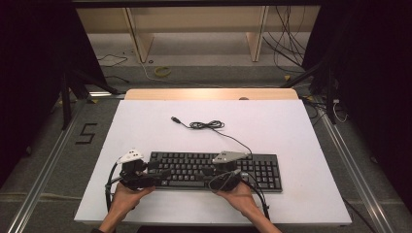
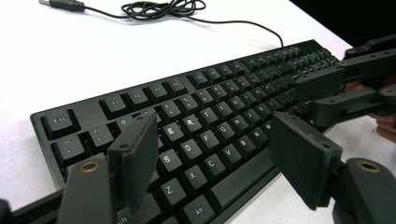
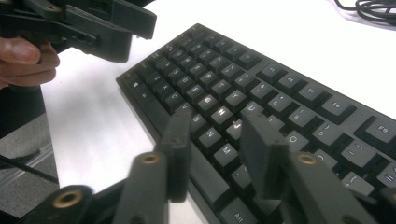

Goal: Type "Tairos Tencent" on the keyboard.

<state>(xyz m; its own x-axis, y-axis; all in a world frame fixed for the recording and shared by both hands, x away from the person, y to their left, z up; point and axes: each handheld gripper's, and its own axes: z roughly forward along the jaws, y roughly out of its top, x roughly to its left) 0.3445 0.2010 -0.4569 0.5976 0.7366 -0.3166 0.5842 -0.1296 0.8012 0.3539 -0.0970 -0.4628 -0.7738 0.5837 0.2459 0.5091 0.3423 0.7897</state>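
A black keyboard [image 1: 214, 170] lies near the front of the white table top, and its cable [image 1: 206, 125] runs back to a loose coil ending in a USB plug [image 1: 175, 119]. My left gripper [image 1: 163, 174] hovers over the keyboard's left end, jaws wide open above the letter keys [image 2: 215, 126]. My right gripper [image 1: 206, 172] is over the middle of the keyboard [image 3: 280, 93] and points left. Its jaws [image 3: 217, 116] stand open with a narrower gap and nothing between them. The two grippers face each other, a short way apart.
The white board [image 1: 272, 121] covers a wooden table with bare room behind the keyboard. Dark floor, loose cables [image 1: 291, 43] and a wooden frame [image 1: 145, 34] lie beyond the far edge. A black "5" mark [image 1: 87, 133] is on the floor at left.
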